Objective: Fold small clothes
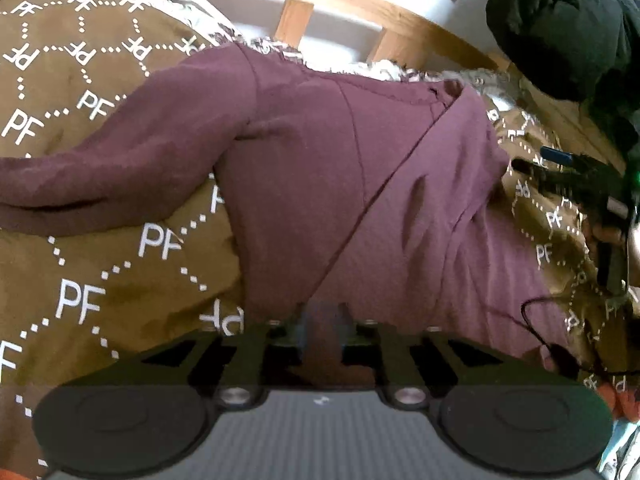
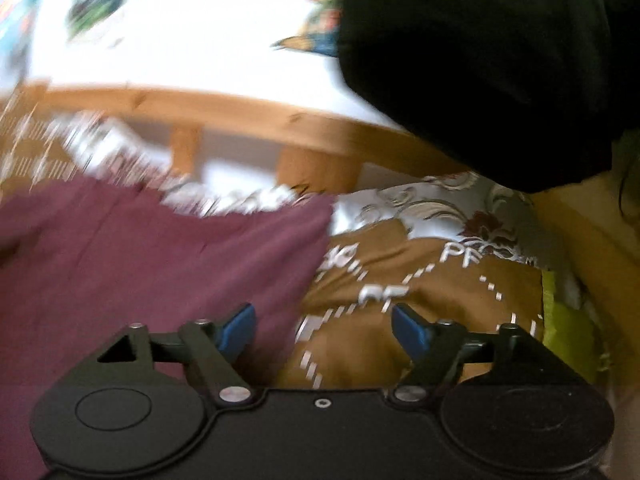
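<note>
Left gripper (image 1: 322, 330): jaws narrowly parted at near hem of maroon top (image 1: 360, 184), grip unclear. Right gripper (image 2: 323, 330): gaping wide, holding nothing, beside top's edge. Top lying on brown blanket (image 1: 120, 272), one side folded over; smoothing creases before next fold.

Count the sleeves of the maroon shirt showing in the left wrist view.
1. A single long sleeve stretches left from the maroon shirt across the brown PF-print blanket. The other sleeve may be folded under the diagonal flap on the right, out of sight.
</note>
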Demonstrator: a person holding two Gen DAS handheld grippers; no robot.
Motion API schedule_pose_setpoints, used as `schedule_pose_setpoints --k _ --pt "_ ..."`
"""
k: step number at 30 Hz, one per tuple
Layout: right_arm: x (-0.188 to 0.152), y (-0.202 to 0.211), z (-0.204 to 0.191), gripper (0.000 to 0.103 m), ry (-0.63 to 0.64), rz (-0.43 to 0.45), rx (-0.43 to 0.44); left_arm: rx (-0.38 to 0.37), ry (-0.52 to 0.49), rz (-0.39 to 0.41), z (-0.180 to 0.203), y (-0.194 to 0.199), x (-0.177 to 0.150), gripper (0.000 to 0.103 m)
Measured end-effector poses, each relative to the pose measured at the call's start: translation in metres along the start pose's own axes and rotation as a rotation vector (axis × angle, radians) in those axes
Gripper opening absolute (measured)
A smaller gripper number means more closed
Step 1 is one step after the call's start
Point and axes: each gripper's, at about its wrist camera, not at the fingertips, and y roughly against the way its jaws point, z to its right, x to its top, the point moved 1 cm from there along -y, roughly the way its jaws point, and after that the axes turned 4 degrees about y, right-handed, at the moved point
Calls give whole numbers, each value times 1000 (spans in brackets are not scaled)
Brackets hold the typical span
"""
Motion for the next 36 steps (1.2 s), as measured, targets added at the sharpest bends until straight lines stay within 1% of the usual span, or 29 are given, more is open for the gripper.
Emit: schedule_pose_setpoints --k 1,2,5,7,8,9,10,12,14,15,16,17,18,19,22,25,27,28,29,30,32,34,36 --pt "-6 3 -8 86 53 -2 -5 1 0 -11 0 -2 -1 37" --pt "-13 6 -18 87 112 -9 -9 3 -1 -15 1 -3 -2 38" --pt "-28 6 -44 87 259 -37 -19 5 -13 -38 3 -7 -3 38" --pt "-32 1 -57 86 337 -31 -46 19 -12 -67 3 -12 -4 37" --pt "-32 -2 -63 85 369 -20 -61 22 -8 -76 3 -14 -4 30" --pt "-32 -5 -67 84 392 -13 -71 21 -5 -80 3 -15 -4 7" --pt "-30 -9 -70 81 412 -6 -88 23 -5 -83 4 -15 -4 0" --pt "-28 -16 -73 74 426 17 -115 22 -20 -58 8 -11 -4 0" --pt "-24 -21 -72 59 425 26 -126 29 -56 -22 14 -6 -4 0" --pt "-21 -24 -69 55 413 29 -122 27 -69 -7 17 -4 -3 0" --pt "-18 -26 -66 42 389 38 -106 20 -73 6 19 -2 -2 0" --pt "-15 -26 -63 26 368 40 -89 14 -72 17 21 1 -1 0" --pt "-13 -24 -63 22 353 43 -82 11 -72 24 23 1 0 0" --pt "-11 -21 -61 15 336 51 -80 9 -75 29 24 2 1 0" --pt "-10 -10 -55 10 292 66 -74 11 -81 20 25 1 0 0" --pt "-16 -2 -48 10 290 62 -108 22 -73 -12 24 -5 -4 0" --pt "-22 -3 -42 11 268 30 -98 24 -68 -22 23 -8 -5 0" --pt "-25 -3 -41 13 259 18 -91 24 -67 -25 23 -8 -6 0" --pt "-27 -3 -43 19 262 12 -93 24 -67 -28 23 -9 -6 0" --pt "-27 -3 -45 23 266 7 -97 27 -68 -31 23 -10 -6 0" --pt "-29 -4 -48 42 263 -2 -92 31 -65 -43 21 -12 -7 0" --pt "-32 -8 -54 50 295 -18 -86 35 -56 -60 20 -15 -9 0" --pt "-34 -12 -59 50 331 -18 -103 37 -46 -82 18 -19 -13 0"
